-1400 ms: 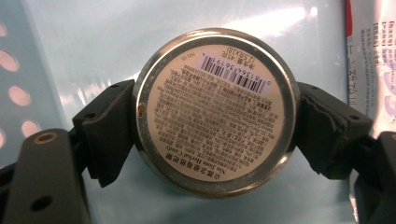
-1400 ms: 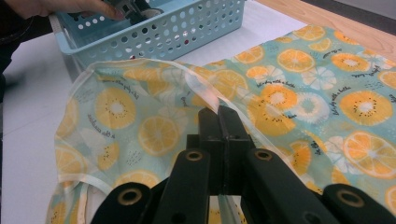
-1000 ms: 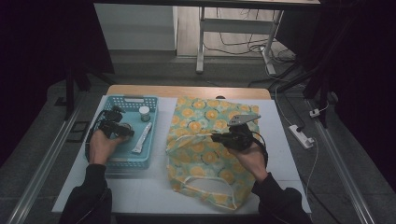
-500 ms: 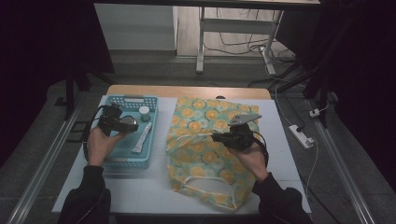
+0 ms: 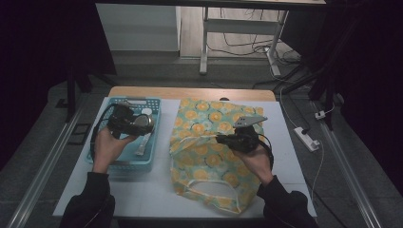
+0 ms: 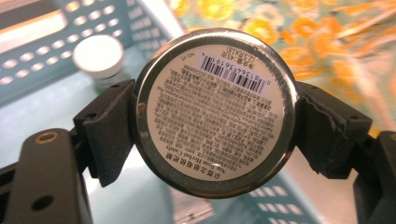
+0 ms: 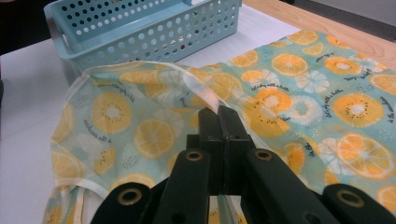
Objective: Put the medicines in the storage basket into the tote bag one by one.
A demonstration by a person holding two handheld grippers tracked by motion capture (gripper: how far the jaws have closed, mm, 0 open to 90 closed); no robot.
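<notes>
- Round tin point(image 6: 215, 112) is what we hold in our left gripper point(image 5: 127, 121): a flat metal can with a shiny rim, and a pale label facing the left gripper view, covered in fine print with a barcode near its upper edge.
- We see both black pads point(image 6: 109, 130) clamped on opposite sides of the tin's rim, so the left jaws are shut on it at a wide span.
- In the high view the tin point(image 5: 143, 122) hangs above the blue basket point(image 5: 124, 164), over its far half, clear of the things lying inside.
- Compared with a second ago, our left hand has risen and swung toward the bag side of the basket; back then the left gripper was low among the basket's contents.
- A white-capped bottle point(image 6: 99, 55) stands in the basket beneath the tin.
- Our right gripper point(image 7: 219, 112) has not shifted; its jaws are pressed together, pinching the rim of the citrus-print bag point(image 7: 299, 102) and lifting that edge off the table point(image 5: 285, 137).
- The tin stands on edge, its flat labelled face turned back toward our left hand and its other face toward the bag.
- Being round, it has no long axis across the face; its short axis runs roughly level, along the gripper.
</notes>
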